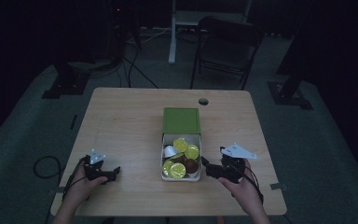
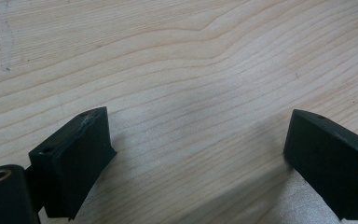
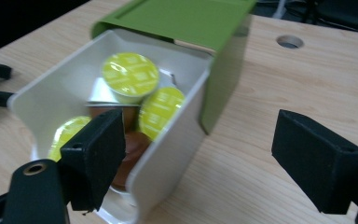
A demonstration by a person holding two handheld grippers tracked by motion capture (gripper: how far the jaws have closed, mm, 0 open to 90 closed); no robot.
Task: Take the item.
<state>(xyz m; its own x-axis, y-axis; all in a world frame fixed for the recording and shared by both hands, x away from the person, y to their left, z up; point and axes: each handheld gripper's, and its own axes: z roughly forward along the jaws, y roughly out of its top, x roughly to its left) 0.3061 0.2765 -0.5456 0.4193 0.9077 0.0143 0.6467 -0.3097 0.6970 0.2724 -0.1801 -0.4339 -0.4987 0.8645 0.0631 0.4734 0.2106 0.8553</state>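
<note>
A green box (image 1: pixel 182 120) (image 3: pixel 182 18) lies mid-table with its white drawer (image 1: pixel 182 136) (image 3: pixel 168 154) pulled out toward me. Inside the drawer are several yellow-lidded capsules (image 1: pixel 180 145) (image 3: pixel 129 74), a brown capsule (image 1: pixel 191 164) (image 3: pixel 133 144) and a white one (image 1: pixel 170 151). Just right of the drawer's front corner, my right gripper (image 1: pixel 206 168) (image 3: pixel 209 158) points at it, open and holding nothing. In the right gripper view its left jaw overlaps the drawer's near end. My left gripper (image 1: pixel 114 172) (image 2: pixel 196 154) stands open over bare wood at the front left.
The wooden table (image 1: pixel 121 121) has a round cable hole (image 1: pixel 203 101) behind the box. A dark chair (image 1: pixel 226 46) and a white stand (image 1: pixel 172 32) are beyond the far edge. A cable loop (image 1: pixel 44 165) lies on the floor at the left.
</note>
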